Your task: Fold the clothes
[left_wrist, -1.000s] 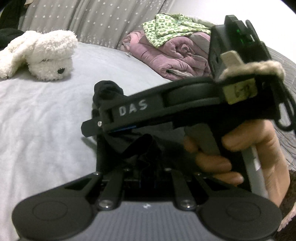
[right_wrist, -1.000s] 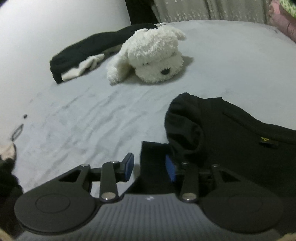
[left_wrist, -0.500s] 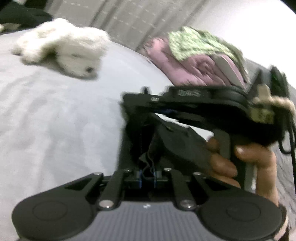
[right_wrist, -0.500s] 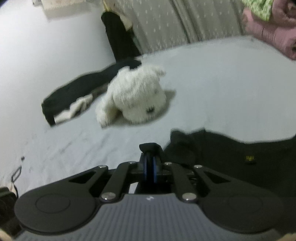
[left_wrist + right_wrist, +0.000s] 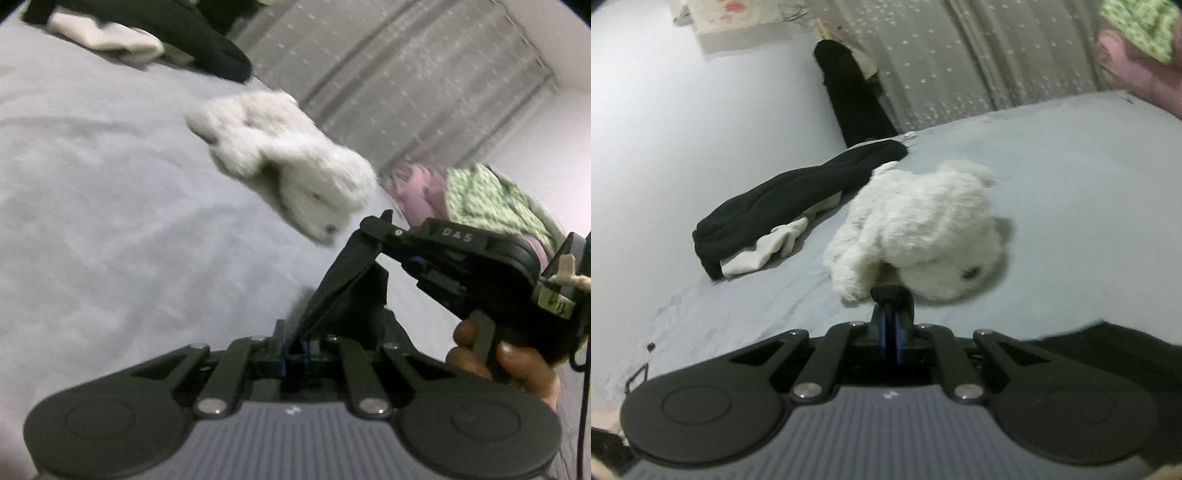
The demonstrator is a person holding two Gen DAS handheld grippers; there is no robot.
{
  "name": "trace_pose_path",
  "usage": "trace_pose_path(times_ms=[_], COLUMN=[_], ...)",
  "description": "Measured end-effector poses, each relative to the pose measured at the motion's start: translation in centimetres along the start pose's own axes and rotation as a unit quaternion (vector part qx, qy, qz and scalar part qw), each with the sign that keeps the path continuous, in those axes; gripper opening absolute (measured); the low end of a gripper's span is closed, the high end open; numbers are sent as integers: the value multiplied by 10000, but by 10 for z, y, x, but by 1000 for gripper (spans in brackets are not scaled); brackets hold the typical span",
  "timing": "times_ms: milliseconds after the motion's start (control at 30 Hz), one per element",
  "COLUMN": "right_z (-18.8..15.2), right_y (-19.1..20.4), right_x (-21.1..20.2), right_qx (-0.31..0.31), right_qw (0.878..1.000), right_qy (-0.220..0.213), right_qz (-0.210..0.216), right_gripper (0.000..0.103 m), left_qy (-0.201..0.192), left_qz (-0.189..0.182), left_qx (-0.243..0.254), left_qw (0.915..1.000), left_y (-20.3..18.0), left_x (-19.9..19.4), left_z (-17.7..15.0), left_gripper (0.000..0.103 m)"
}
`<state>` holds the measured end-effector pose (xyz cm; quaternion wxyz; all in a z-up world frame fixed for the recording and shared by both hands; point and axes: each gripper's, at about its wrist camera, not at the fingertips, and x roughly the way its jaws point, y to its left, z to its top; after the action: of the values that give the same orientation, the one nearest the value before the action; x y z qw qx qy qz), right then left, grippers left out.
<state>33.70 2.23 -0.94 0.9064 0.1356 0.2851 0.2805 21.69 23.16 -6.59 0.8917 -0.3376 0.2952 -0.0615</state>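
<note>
Garment: your black garment [image 5: 354, 291] is lifted off the grey bed [image 5: 110, 221], pulled into a taut, creased sheet between both tools; its lower part trails at the near right [image 5: 1108, 354].
Left tool: your left tool [image 5: 293, 354] is pinched closed on the cloth's near edge.
Right tool: your right tool [image 5: 892, 332] is clamped tight on a bunched black fold (blue pads nearly meeting).
Your hand: your right hand [image 5: 502, 365] wraps the handle.
Hard to make out: the white plush toy [image 5: 923, 240] is blurred; the garment's type and full outline are cut off by the tool bodies.
</note>
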Motion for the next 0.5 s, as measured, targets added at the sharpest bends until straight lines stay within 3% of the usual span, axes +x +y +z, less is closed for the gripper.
trace_pose_path(times_ms=[367, 500], right_z=[-18, -29], right_y=[40, 43], right_x=[63, 85], right_qx=[-522, -685], right_qw=[9981, 9962], right_qy=[320, 522], right_qz=[-23, -135], right_gripper=[7, 7], left_qy=[-224, -181], left_qz=[673, 675], left_qx=[-418, -599], left_qw=[9966, 9958], left_y=[31, 40], left_x=[-7, -2], left_z=[10, 9], left_gripper=[7, 8])
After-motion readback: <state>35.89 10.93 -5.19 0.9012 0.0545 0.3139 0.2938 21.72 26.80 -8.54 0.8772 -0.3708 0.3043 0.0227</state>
